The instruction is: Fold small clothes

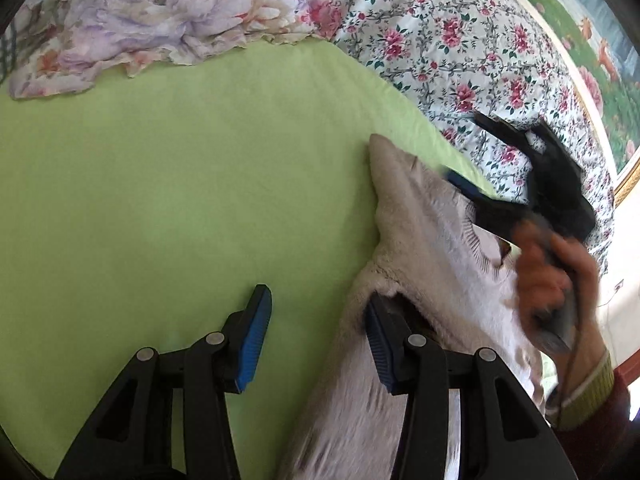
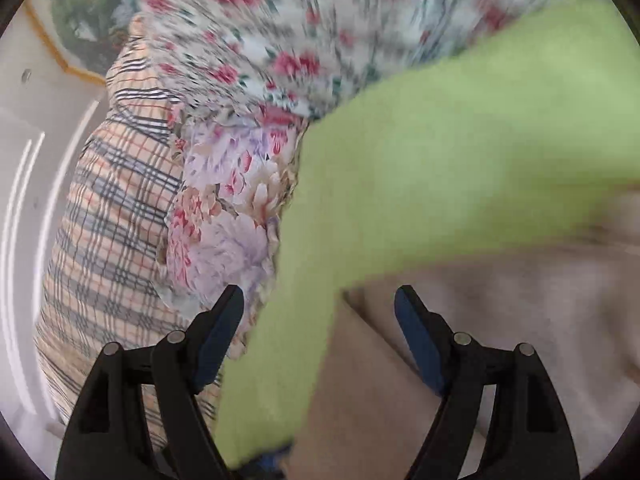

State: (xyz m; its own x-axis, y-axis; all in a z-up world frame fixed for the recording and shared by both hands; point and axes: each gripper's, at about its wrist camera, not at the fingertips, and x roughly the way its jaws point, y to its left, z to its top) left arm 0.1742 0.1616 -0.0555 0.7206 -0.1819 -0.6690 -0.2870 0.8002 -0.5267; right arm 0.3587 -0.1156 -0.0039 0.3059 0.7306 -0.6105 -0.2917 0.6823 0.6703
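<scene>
A beige fuzzy knit garment lies on the green sheet at the right. My left gripper is open, low over the garment's left edge; its right finger rests on the fabric, its left finger over bare sheet. The right gripper shows in the left wrist view, held by a hand above the garment's far end, jaws apart. In the blurred right wrist view, my right gripper is open over the garment's edge and the green sheet.
A floral quilt lies behind the sheet, with a pale purple floral cloth at the back left. A plaid pillow sits at the left of the right wrist view. A framed picture is on the wall.
</scene>
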